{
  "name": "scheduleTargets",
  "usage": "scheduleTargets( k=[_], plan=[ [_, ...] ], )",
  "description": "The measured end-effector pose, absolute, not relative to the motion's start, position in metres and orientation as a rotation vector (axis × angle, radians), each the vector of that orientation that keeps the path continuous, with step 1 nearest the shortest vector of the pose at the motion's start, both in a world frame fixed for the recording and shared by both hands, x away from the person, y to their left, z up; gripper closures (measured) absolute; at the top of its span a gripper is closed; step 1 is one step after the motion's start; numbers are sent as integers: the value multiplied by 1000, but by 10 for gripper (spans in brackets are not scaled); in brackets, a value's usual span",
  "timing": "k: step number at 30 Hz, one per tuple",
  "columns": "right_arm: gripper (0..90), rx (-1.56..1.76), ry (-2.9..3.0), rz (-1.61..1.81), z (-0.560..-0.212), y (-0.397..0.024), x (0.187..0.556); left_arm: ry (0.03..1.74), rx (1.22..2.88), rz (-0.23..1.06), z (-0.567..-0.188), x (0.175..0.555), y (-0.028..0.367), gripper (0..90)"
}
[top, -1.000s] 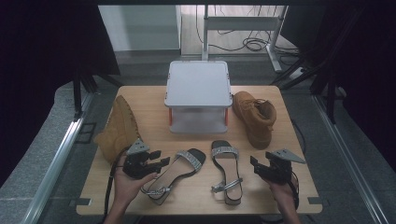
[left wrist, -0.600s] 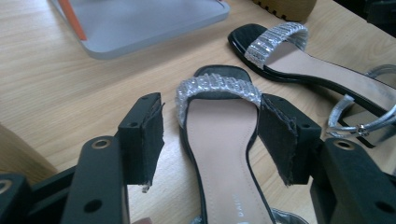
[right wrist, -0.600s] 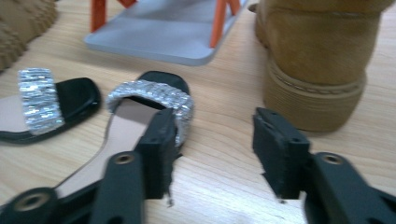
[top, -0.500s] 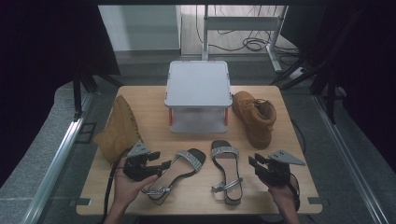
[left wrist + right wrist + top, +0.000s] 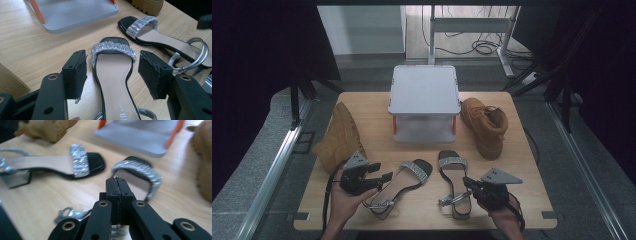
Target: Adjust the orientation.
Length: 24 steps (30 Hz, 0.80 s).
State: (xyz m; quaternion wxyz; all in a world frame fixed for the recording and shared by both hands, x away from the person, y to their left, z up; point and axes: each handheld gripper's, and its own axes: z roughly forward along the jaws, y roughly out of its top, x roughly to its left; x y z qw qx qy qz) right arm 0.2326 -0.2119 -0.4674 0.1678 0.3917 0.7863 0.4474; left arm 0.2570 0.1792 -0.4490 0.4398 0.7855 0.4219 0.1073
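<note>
Wooden table [image 5: 377, 107], seen from above, with two black sandals lying side by side near the front edge. Left sandal [image 5: 399, 182] angled, rhinestone strap toward the far right, silver ankle strap toward the near edge; right sandal [image 5: 453, 180] lying almost straight, toe pointing away. Left gripper [image 5: 379, 178] held low at the left sandal's heel end, jaws apart — in the left gripper view [image 5: 112, 72] straddling the insole, one pad on each side of the shoe, neither pressing on it, having just been opening a little wider. Right gripper [image 5: 468, 183] at the near right, tips just beside the right sandal's heel part, jaws having just been closing and now pressed flat together in the right gripper view [image 5: 117, 186] with nothing seen between the pads; silver ankle strap [image 5: 71, 213] lying just below and left of the tips, contact hard to tell. Behind the sandals, a white stand with orange legs [image 5: 424, 90] at the middle of the table. Tan boot [image 5: 484, 122] upright to the right of the stand — another tan boot [image 5: 337, 137] tipped on its side at the left edge, just behind the left gripper. Person's hands [image 5: 344, 205] entering from the bottom, one on each gripper.
</note>
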Motion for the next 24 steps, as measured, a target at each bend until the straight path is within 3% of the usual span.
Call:
scheduleTargets(
  k=[9,24],
  plan=[
    [894,1023,2356,1269,-482,-181,203,1064,1944,268,-449,256,184,395],
    [895,970,2495,1217,-508,-164,186,1083,1948,273,-453,258,186,395]
  ],
)
